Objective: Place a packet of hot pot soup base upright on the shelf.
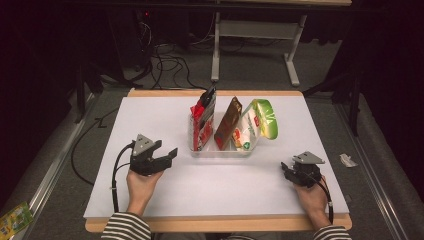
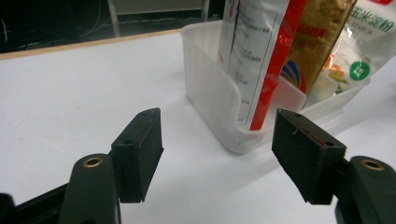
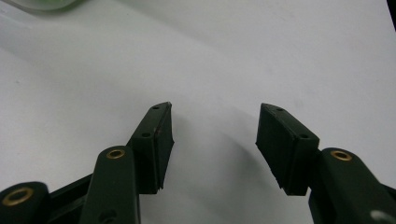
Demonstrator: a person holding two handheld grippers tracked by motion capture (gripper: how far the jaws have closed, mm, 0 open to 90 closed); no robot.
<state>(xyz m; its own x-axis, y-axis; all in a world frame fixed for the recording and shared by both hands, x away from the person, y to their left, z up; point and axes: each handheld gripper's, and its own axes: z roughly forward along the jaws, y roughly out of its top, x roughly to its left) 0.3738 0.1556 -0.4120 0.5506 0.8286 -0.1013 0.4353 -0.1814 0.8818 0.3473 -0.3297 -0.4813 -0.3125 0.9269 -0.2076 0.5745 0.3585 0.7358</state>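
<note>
A clear plastic bin (image 1: 220,151) stands in the middle of the white board. Upright in it are a red-and-white packet (image 1: 201,125), a brown packet (image 1: 227,125) and a green-and-white packet (image 1: 257,125). My left gripper (image 1: 170,154) is open just left of the bin, with nothing between its jaws. In the left gripper view, the open left gripper (image 2: 217,135) faces the bin's near corner (image 2: 210,88), with the red-and-white packet (image 2: 254,51) behind the wall. My right gripper (image 1: 285,167) rests open at the front right. In the right gripper view, the right gripper (image 3: 212,109) is over bare white board.
The white board (image 1: 150,115) lies on a wooden table. On the floor, a green packet (image 1: 12,217) lies at the front left and a paper scrap (image 1: 347,160) at the right. Cables (image 1: 170,65) and a desk frame (image 1: 260,30) are behind the table.
</note>
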